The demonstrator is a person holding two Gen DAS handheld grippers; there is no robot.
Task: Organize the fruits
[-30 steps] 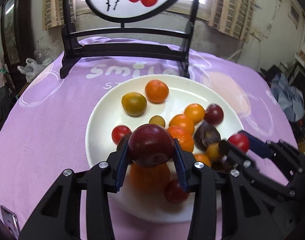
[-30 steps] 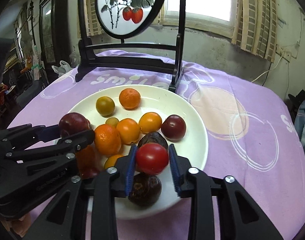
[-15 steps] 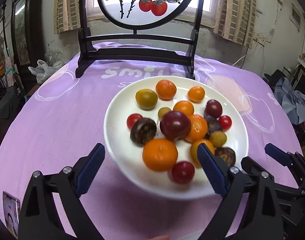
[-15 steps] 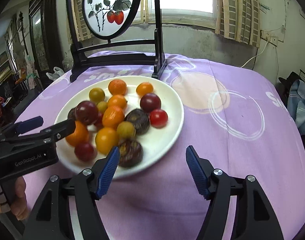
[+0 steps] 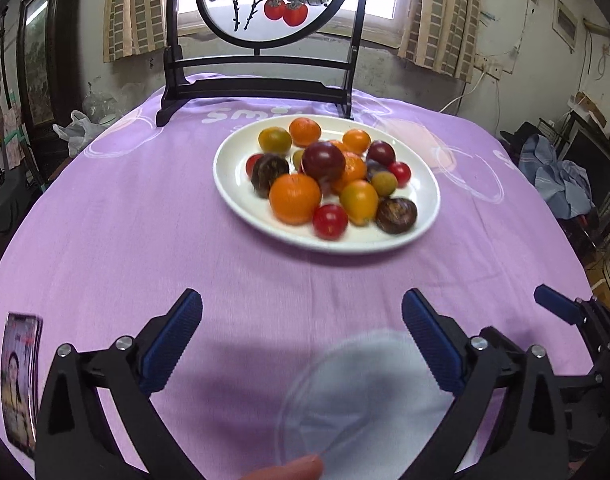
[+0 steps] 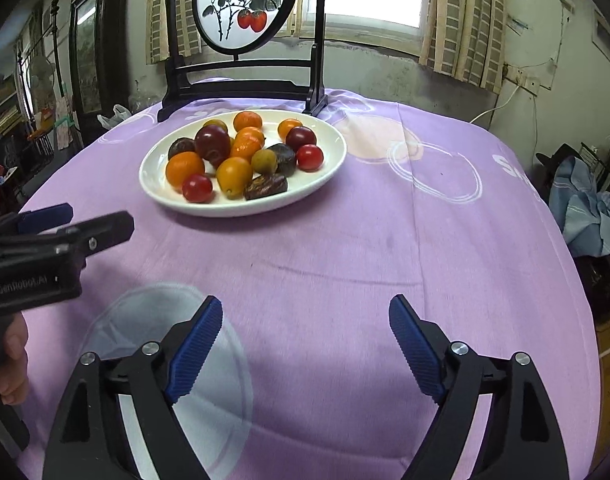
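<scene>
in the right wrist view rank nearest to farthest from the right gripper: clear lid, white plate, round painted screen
1. Clear lid, on the cloth under the right gripper's left finger.
2. White plate, mid-table, ahead and left.
3. Round painted screen, at the table's far edge behind the plate.

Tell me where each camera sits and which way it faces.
Left wrist: on the left gripper, facing across the table at the plate; its own open fingers, a fingertip and the right gripper show.
Right wrist: on the right gripper, facing the plate from further right; its open fingers, the left gripper and a hand show.
Shared: plate, fruit, screen, clear dish.
</scene>
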